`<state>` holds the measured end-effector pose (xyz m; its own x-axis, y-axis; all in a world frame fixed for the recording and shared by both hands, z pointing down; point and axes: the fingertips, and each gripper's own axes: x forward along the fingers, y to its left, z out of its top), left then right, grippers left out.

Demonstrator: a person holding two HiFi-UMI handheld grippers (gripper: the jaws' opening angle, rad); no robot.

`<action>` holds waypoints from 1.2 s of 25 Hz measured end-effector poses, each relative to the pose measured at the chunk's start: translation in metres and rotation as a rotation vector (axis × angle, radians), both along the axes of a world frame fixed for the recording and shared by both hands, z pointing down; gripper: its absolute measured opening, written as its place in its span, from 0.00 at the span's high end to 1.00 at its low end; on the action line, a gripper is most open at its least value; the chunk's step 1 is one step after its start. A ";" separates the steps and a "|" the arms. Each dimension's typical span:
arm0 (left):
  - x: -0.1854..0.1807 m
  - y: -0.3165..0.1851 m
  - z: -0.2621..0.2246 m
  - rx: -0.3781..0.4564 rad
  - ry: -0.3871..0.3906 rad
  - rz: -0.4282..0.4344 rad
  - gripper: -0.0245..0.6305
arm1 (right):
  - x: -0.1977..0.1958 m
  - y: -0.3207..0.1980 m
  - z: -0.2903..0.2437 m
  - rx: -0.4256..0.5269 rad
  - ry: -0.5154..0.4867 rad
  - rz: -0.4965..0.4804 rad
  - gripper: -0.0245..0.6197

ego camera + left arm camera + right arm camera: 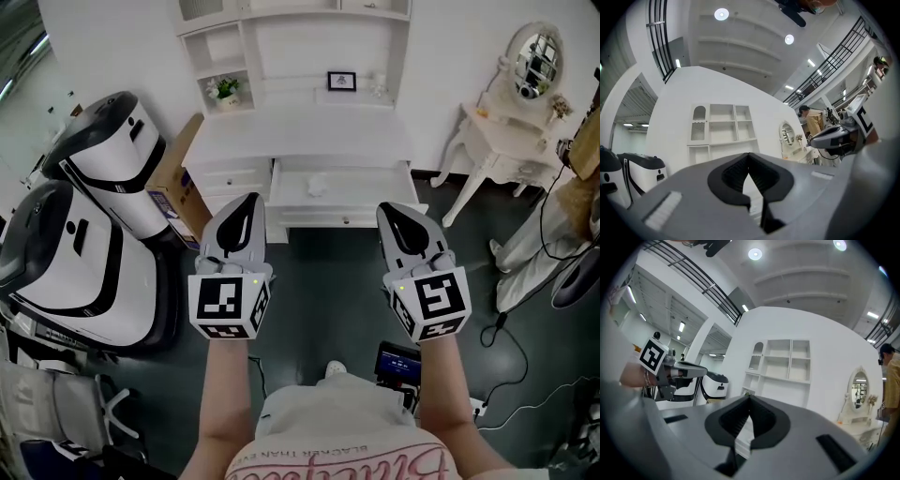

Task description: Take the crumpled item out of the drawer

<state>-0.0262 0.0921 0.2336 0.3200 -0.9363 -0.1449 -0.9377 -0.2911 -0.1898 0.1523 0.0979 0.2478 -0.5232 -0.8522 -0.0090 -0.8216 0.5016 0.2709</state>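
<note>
A white desk (pixel 291 131) stands ahead with its middle drawer (pixel 343 208) pulled open. A small crumpled white item (pixel 317 185) lies inside that drawer. Both grippers hang well short of the desk, over the dark floor. My left gripper (pixel 246 199) points at the drawer's left front corner, its jaws shut and empty. My right gripper (pixel 394 208) points at the drawer's right front, shut with nothing in it. In the left gripper view my left gripper (pixel 749 154) shows its tips meeting. My right gripper (pixel 750 397) does the same in the right gripper view.
Two large white-and-black robot shells (pixel 84 216) and a cardboard box (pixel 173 183) stand left of the desk. A small white vanity table with an oval mirror (pixel 511 131) stands at the right. Cables (pixel 506 328) and a small device (pixel 398 361) lie on the floor.
</note>
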 end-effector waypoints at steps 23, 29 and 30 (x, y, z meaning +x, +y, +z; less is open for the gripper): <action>-0.021 -0.134 0.032 -0.049 0.014 -0.031 0.95 | -0.019 -0.141 0.034 -0.090 0.012 -0.039 0.95; -0.034 -0.201 0.038 -0.051 -0.045 -0.021 0.95 | -0.037 -0.206 0.040 -0.108 0.035 -0.025 0.95; -0.037 -0.213 0.038 -0.050 -0.044 -0.014 0.95 | -0.043 -0.217 0.040 -0.112 0.034 -0.032 0.95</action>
<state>-0.0637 -0.1210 0.2715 0.3118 -0.9464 -0.0840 -0.9329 -0.2881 -0.2163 0.1096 -0.1194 0.2880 -0.5487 -0.8296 0.1033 -0.7960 0.5562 0.2388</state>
